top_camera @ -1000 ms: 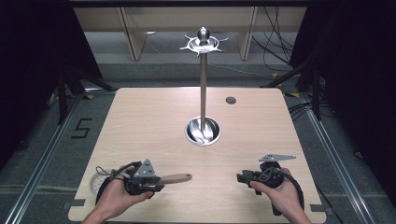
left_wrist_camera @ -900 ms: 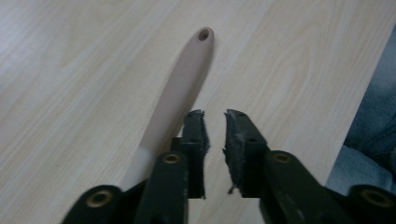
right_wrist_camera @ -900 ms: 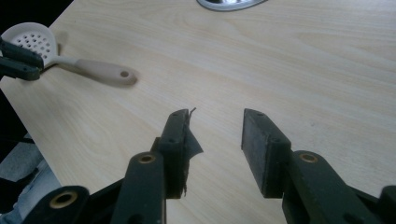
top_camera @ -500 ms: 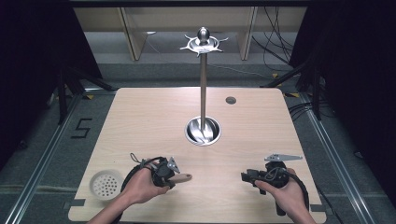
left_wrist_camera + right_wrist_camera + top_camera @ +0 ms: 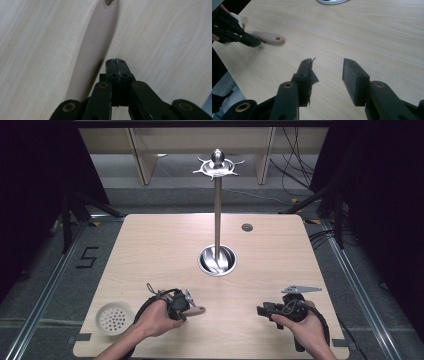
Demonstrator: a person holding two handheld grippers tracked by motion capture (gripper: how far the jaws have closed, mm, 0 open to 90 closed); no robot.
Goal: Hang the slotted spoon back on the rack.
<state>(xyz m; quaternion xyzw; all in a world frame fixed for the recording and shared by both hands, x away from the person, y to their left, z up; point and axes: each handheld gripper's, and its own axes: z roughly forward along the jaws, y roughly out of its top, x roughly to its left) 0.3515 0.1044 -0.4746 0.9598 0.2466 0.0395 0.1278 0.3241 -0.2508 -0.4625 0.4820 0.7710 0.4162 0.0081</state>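
Observation:
A slotted spoon lies flat on the table near its front left, with its white perforated head (image 5: 114, 317) at the left and its beige handle (image 5: 198, 310) pointing right. My left gripper (image 5: 186, 310) rests low over the handle. In the left gripper view its jaws are pressed shut at the tip (image 5: 116, 62), and the handle (image 5: 96, 47) lies just beside them, not between them. My right gripper (image 5: 261, 310) hovers near the front right with its jaws wide apart (image 5: 328, 75) and nothing between them. The right gripper view shows the left gripper (image 5: 254, 42) at the handle (image 5: 270, 39).
A tall metal utensil stand rises from a round steel base (image 5: 217, 260) at the table's middle, with a hook ring on top (image 5: 217, 167). A small dark grommet (image 5: 247, 227) sits at the back right. The wooden table top (image 5: 150, 250) is bare around both hands.
My left hand slid right along the spoon, uncovering the white perforated head at its left. The right gripper drifted slightly toward the front edge.

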